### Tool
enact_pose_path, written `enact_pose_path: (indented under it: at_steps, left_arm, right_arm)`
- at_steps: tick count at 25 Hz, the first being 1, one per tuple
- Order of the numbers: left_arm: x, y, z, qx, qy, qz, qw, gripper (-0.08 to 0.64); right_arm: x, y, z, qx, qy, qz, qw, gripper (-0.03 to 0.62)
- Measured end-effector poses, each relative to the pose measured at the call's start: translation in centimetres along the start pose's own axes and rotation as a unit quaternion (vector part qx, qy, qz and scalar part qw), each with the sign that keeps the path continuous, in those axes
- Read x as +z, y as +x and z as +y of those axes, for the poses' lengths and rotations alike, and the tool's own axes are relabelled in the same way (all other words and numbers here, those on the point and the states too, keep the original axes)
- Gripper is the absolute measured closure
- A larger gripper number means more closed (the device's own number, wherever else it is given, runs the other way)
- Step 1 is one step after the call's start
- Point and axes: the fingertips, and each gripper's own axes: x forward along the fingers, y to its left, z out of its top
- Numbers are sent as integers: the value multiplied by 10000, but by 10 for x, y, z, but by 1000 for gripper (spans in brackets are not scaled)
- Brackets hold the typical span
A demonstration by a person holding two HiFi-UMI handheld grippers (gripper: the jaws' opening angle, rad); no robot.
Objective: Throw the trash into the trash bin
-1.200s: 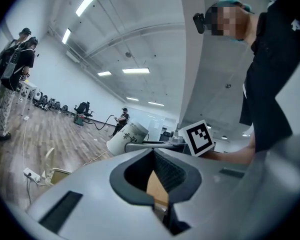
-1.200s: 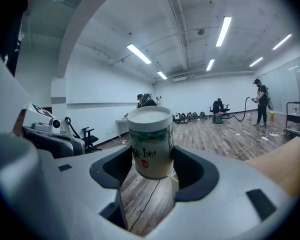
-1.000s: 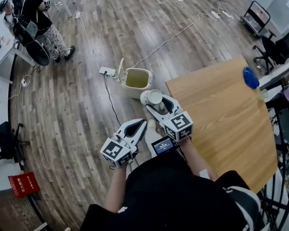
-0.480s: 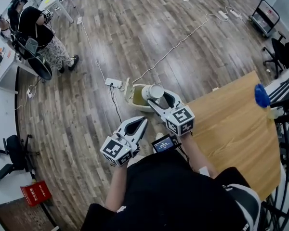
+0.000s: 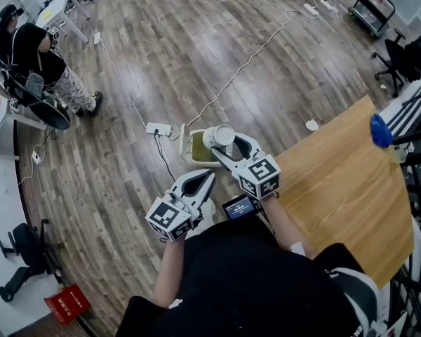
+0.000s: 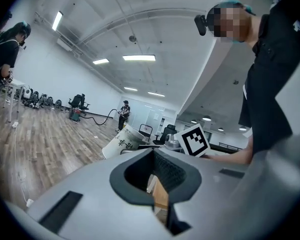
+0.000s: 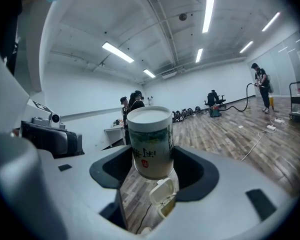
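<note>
At the far left a person in dark clothing (image 5: pixel 28 48) stands well apart from the work. A white power strip (image 5: pixel 158 128) with its cable lies on the wooden plank floor (image 5: pixel 112 167), just beside the bin.

The left gripper (image 5: pixel 206 177), a grey two-jaw tool with a square-marker cube, is held low in front of the operator. Its jaws stand narrow, tips together, with nothing between them. It appears to be parked clear of the drop path because this step needs only one tool.

The small cream plastic trash bin (image 5: pixel 194 157) sits on the floor with its flip lid raised, so the opening is free to receive the item. It is near the corner of the surface.

The right gripper (image 5: pixel 224 143) is closed on the task item, a white cylindrical paper cup with green print and a flat lid (image 7: pixel 150 141). The jaws clasp the cup's lower body on both sides, which holds it upright and leaves its base free to fall. In the head view the cup overlaps the bin's opening. In the right gripper view the bin shows below and beyond the cup, so exact alignment over the opening cannot be confirmed.

The light wooden surface (image 5: pixel 337 181) at the right is bare near the operator. A blue object (image 5: pixel 380 130) stands at its far edge.
</note>
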Motion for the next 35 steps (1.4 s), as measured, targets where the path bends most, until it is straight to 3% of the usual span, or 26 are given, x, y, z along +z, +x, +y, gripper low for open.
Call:
enact_pose_path:
  at_steps: [9,13,18,24,26,29,33,35]
  left_arm:
    - [36,-32,80,-435,167,-77,9989,561]
    - [18,-46,117,-351,-31,-99,9993,561]
    - [1,-26,143,-556,-256,215,9979,561]
    - [-28,11,156,-331,-1035,484,9929,561]
    - [-37,31,171,-343,-954,613,9930,561]
    - [-70,46,202,-74,-1008,820,9915,561]
    - [-146,24,194,255,-1682,1298,9768,561]
    - [-165,22,199,312,-1874,1445,9711,561]
  right_arm:
    - [27,67,17,-495,-136,-118,9986,339]
    - [19,93,25,-605,-420,-43,9973,339]
    - [4,101,-2,-825,-357,360,9953,339]
    - [-41,94,-64,-1055,209,767,9912,339]
    - [-48,112,-92,-1085,245,867,9900,339]
    - [-72,149,-122,-942,355,990,9900,339]
    - [-160,164,-116,-654,886,1363,9845,339]
    - [-190,178,-121,-617,1003,1517,9814,339]
